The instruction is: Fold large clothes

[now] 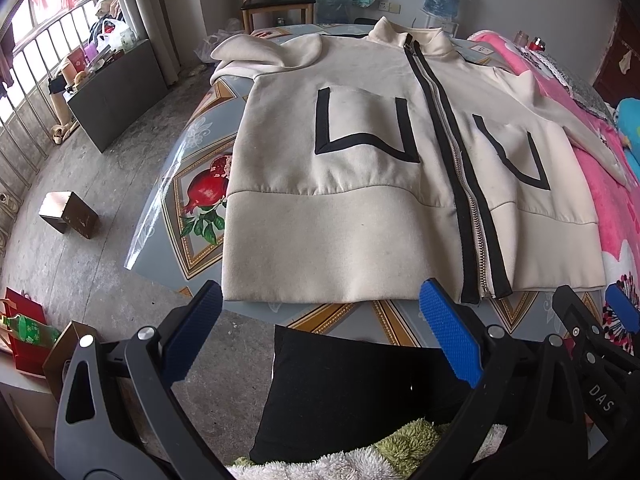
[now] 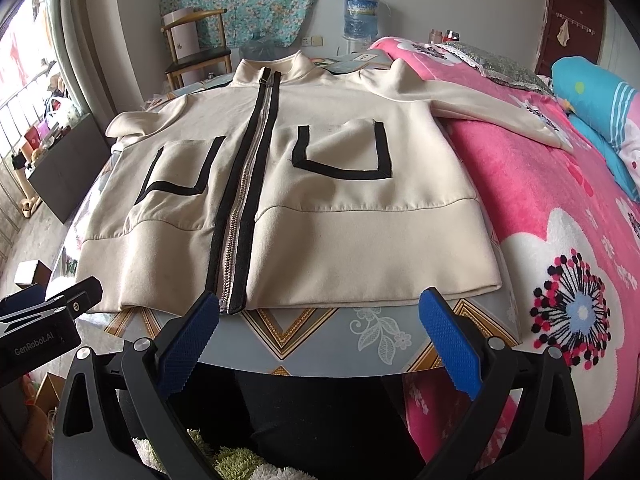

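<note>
Left wrist view: near table (image 1: 332, 320) edge partly hidden behind the left gripper (image 1: 320, 332), its blue pads (image 1: 450, 332) spread wide, nothing between. Right gripper (image 1: 596, 316) cut off at the frame's right edge there, only one black arm and a sliver of blue pad visible. Far rim of the table lost under the jacket (image 1: 360, 184).

Right wrist view: right gripper (image 2: 320, 332) likewise wide apart and empty, hanging just short of the hem. Left gripper (image 2: 48, 320) glimpsed at the lower left as a black body with pale lettering, pads out of sight. Black cloth below the table edge, too dark to make out; shaggy green-and-white pile at the bottom, cropped.

Jacket (image 2: 320, 160) spread flat, front up, collar away, hem toward the cameras, covering most of the table. Cream fabric, matte, faintly soiled, with a broad plain waistband. Zip (image 2: 240, 208) closed, metal teeth, flanked by black tape. Two patch pockets outlined in black. One sleeve stretched out onto the bed (image 2: 540, 220), cuff hard to separate from the blanket's print; other sleeve bunched at the shoulder and draped off the table's far side, end hidden.

Table glossy under clear film, printed with gold frames and a pomegranate. Blanket fuzzy, pink, large white flowers. Concrete floor (image 1: 100, 168) rough and grey. Wooden chair (image 1: 276, 0) beyond, top cropped.
</note>
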Available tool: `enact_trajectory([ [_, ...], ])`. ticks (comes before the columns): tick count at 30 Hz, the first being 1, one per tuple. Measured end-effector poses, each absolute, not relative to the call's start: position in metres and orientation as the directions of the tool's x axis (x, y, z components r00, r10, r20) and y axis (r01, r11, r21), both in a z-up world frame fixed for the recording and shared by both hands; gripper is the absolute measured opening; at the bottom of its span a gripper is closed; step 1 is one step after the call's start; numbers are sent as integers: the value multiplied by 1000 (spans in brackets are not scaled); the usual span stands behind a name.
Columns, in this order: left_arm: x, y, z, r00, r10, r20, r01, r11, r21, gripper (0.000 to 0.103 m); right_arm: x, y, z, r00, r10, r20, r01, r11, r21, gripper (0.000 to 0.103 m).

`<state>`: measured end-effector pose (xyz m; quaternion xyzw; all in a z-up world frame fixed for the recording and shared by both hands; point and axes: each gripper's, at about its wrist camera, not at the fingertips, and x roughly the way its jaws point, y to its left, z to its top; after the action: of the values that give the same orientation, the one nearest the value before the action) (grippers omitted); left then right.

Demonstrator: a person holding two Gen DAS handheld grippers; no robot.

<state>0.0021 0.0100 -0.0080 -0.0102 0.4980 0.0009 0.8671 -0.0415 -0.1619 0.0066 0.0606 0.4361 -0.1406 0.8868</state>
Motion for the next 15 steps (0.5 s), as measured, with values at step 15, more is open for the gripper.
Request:
enact_trajectory([
  [15, 6, 16, -6, 504, 2, -863, -28, 1000, -14, 96, -36, -158, 8, 585, -198, -787, 297, 955, -20, 97],
])
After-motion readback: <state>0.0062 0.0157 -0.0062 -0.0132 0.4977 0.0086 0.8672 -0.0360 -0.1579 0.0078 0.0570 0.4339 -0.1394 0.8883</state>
